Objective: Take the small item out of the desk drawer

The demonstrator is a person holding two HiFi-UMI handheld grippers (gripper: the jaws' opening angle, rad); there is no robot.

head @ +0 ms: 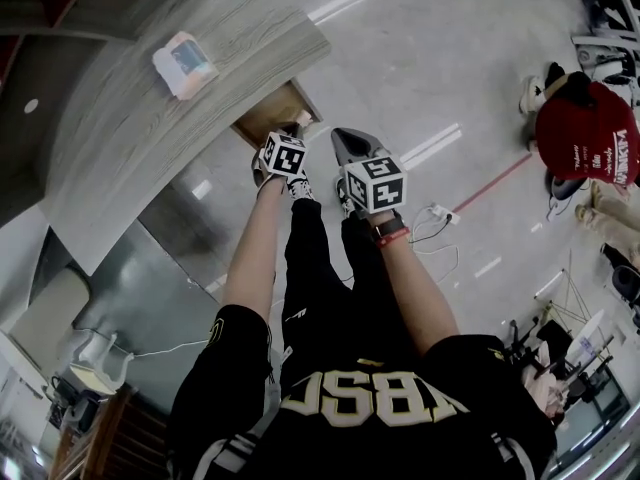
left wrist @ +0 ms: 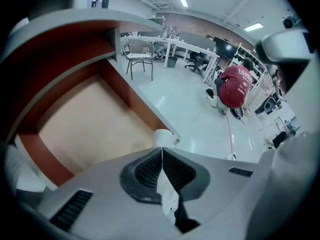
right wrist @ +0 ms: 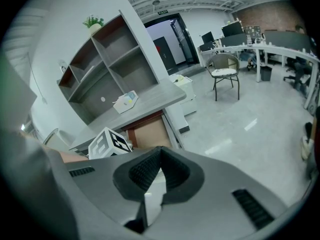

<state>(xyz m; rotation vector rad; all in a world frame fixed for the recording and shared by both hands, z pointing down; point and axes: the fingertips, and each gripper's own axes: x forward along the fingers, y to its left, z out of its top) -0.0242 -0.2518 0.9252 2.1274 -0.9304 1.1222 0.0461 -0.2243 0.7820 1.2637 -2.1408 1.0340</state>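
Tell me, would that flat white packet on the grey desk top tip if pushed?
The flat white packet lies low on the grey wood-grain desk top, so it would likely slide, not tip. Its soft-looking edges suggest something light and squashy.

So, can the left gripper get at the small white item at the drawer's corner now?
Probably yes: the drawer is open, and the white item lies just past the shut tips of the left gripper, nothing between. The jaws must open first.

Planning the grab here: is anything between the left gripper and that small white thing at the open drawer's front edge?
Nothing visible does. The left gripper, jaws shut, has its tips right at the small white thing by the drawer's front wall.
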